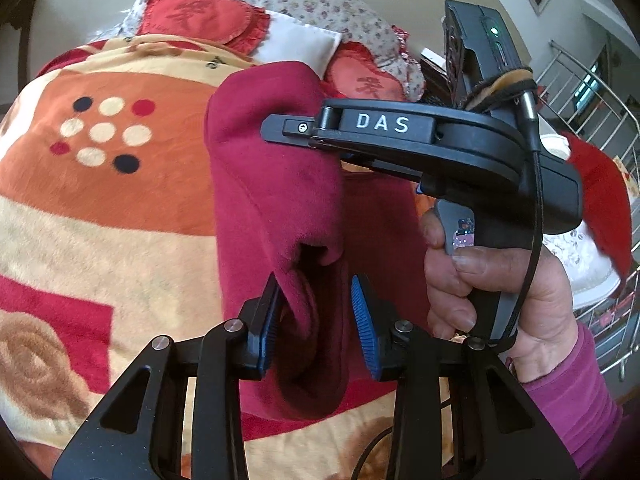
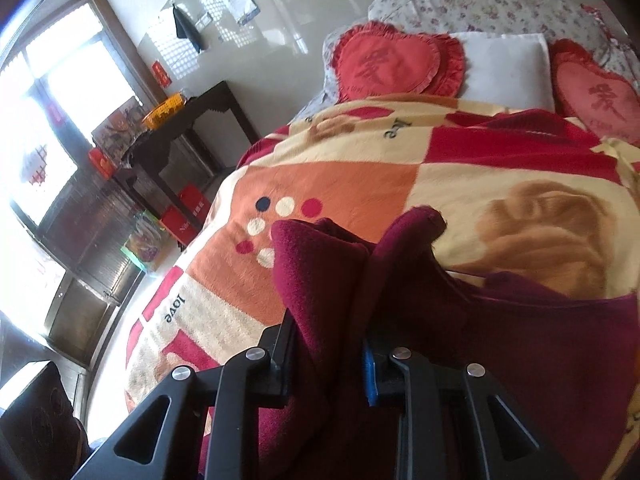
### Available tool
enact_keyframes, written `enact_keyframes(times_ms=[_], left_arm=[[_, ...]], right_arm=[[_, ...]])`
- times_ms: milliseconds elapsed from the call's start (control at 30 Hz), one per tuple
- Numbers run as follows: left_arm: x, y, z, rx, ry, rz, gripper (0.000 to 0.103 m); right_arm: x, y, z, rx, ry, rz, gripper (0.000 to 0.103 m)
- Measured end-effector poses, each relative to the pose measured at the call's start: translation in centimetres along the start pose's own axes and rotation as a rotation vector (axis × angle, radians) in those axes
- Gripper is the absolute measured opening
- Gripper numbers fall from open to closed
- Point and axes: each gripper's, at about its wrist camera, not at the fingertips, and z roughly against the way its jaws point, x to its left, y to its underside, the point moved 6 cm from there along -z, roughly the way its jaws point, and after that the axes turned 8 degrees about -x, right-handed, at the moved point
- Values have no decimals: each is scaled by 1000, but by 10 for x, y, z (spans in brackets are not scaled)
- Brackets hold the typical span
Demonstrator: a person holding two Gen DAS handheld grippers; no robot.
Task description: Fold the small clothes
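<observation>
A dark red garment (image 1: 276, 184) is held up off the bed between both grippers. In the left wrist view my left gripper (image 1: 316, 316) sits at the bottom, its blue pads (image 1: 366, 320) pressed on a bunched fold of the garment. Above it, my right gripper (image 1: 280, 130) comes in from the right, held by a person's hand (image 1: 480, 292), with its fingertip on the garment's upper edge. In the right wrist view the garment (image 2: 520, 360) drapes over and between the fingers of the right gripper (image 2: 328, 344), which is shut on it; the pads are mostly hidden.
A patterned orange, cream and red blanket (image 1: 100, 208) covers the bed (image 2: 360, 184). Red heart cushions (image 2: 392, 60) and a white pillow (image 2: 504, 64) lie at its head. A dark side table (image 2: 192, 128) and boxes stand left of the bed. A metal railing (image 1: 580, 80) runs at the far right.
</observation>
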Motion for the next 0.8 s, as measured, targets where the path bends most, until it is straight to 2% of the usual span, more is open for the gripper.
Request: enact_keyframes(times_ms=[300,533,667,800], left_arm=[[-46,-9,-20,26,59,-58,34],[-95,-8,-45,67,118,-121,34],[-118,3,-66,110,145,-144,34],[-129,25,-96,199,168,-142,34]], right_arm=[[-38,1,52,-54,40,-35,21],[-86,3,95,-95,82,-89,20],[-118,12,116,-107,100,-121,20],[-150,33,121,-82,124,-183,20]])
